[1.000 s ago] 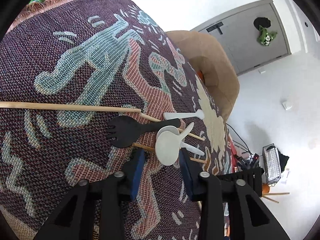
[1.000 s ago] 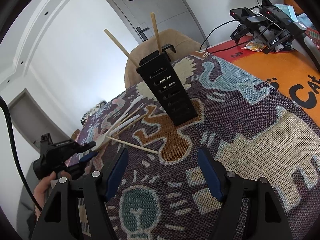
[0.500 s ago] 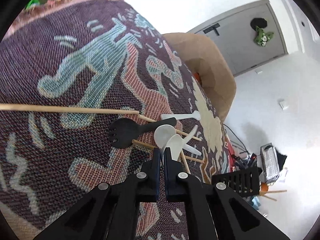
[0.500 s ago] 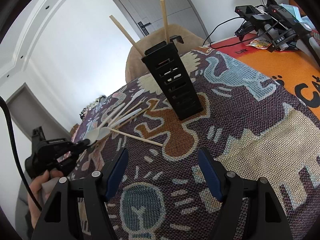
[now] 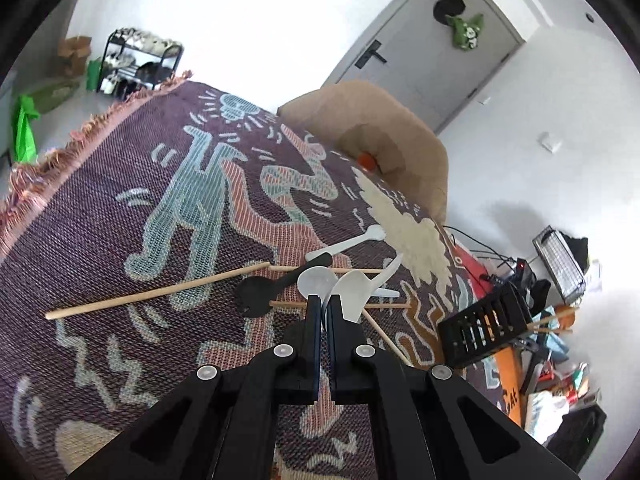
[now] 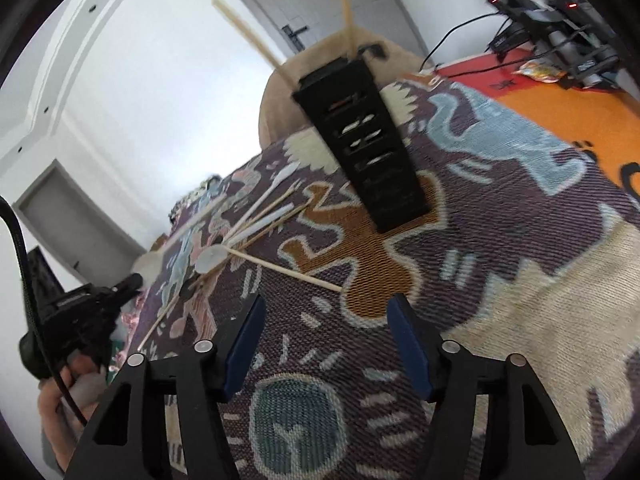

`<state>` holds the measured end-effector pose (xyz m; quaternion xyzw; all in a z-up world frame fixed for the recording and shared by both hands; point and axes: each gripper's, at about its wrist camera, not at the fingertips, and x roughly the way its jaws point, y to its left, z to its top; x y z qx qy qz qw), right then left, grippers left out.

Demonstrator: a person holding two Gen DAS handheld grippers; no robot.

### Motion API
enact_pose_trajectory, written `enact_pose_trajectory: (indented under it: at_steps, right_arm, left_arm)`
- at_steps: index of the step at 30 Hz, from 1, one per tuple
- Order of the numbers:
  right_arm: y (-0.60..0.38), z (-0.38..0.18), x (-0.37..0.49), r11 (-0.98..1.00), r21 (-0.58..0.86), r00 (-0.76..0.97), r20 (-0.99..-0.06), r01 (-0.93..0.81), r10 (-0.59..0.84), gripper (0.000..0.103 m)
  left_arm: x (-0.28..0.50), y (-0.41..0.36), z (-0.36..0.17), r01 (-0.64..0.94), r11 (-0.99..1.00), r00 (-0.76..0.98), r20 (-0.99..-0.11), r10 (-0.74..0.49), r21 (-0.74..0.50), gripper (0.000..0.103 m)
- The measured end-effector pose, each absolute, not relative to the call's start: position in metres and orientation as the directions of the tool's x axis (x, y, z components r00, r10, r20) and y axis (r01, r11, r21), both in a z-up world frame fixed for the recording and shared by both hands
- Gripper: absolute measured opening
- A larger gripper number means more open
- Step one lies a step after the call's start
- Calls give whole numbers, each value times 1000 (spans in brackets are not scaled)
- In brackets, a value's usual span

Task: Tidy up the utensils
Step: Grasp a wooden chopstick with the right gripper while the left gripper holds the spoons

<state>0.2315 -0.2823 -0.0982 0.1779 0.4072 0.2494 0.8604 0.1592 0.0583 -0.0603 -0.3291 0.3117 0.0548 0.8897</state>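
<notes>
In the left wrist view my left gripper (image 5: 325,303) is shut on the bowl of a white plastic spoon (image 5: 358,290), lifted a little above the patterned cloth (image 5: 120,216). Under it lie another white spoon (image 5: 316,282), a black spork (image 5: 260,296), a white utensil (image 5: 348,242) and several wooden chopsticks (image 5: 160,292). The black slotted utensil holder (image 6: 368,148) stands upright with two chopsticks (image 6: 346,4) in it; it also shows in the left wrist view (image 5: 484,328). My right gripper (image 6: 324,344) is open and empty, low over the cloth in front of the holder.
A tan chair back (image 5: 376,136) stands behind the table. Chargers and cables (image 6: 552,28) lie on the orange mat (image 6: 560,108) at the right. The cloth's fringed edge (image 5: 60,152) is at the left. The loose utensil pile (image 6: 256,220) lies left of the holder.
My left gripper closed on the white spoon and has raised it, tilting the view up. My right gripper has moved nearer to the holder and stays open.
</notes>
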Motion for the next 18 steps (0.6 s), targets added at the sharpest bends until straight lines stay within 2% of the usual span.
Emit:
enact_pose_trajectory:
  at_steps: [7,16,18]
  right_arm:
    - [-260,-104,249,855,423,530,-671,-300,518,59]
    - [-222,-111,259,900,222,529,-746,-376,405,59]
    - [-214,-112,257,890,204,520,-749,-409,411,51]
  left_arm:
    - [146,63,-50,-285,801,808,-582,-95,-526,2]
    - [135,74,-45,-281,803,818,-568,-86,-526,2]
    - [133,77,-46,-281,801,819,-567,-87,-529,2]
